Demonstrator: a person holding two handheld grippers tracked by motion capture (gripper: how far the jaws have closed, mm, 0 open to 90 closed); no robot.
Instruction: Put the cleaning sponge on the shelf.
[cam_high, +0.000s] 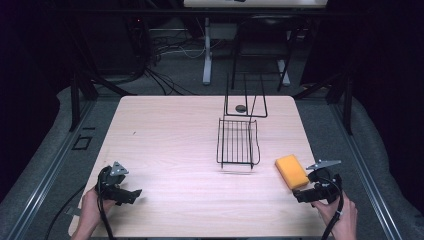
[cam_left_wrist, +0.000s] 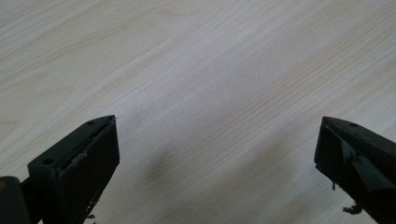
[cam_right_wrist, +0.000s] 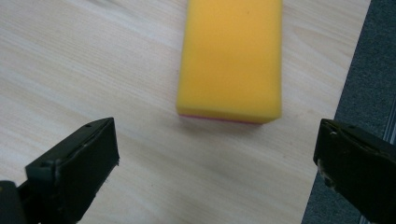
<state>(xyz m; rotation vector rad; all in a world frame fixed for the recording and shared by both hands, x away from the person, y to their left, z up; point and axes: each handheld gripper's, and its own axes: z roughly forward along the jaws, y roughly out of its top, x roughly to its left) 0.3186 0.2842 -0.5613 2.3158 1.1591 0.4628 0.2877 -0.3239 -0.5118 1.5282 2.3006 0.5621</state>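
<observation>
The right claw (cam_right_wrist: 217, 154) hangs with its jaws spread wide and nothing between them, low over the near right corner of the surface (cam_high: 165, 150). The yellow sponge (cam_right_wrist: 231, 58) lies flat just ahead of it, its long side running straight away along the claw's own line, so the jaws already straddle its width. The left claw (cam_high: 131, 196), also wide open and empty, sits well apart at the near left. Farther back stands a black wire rack (cam_high: 237, 142), probably two separate pieces.
</observation>
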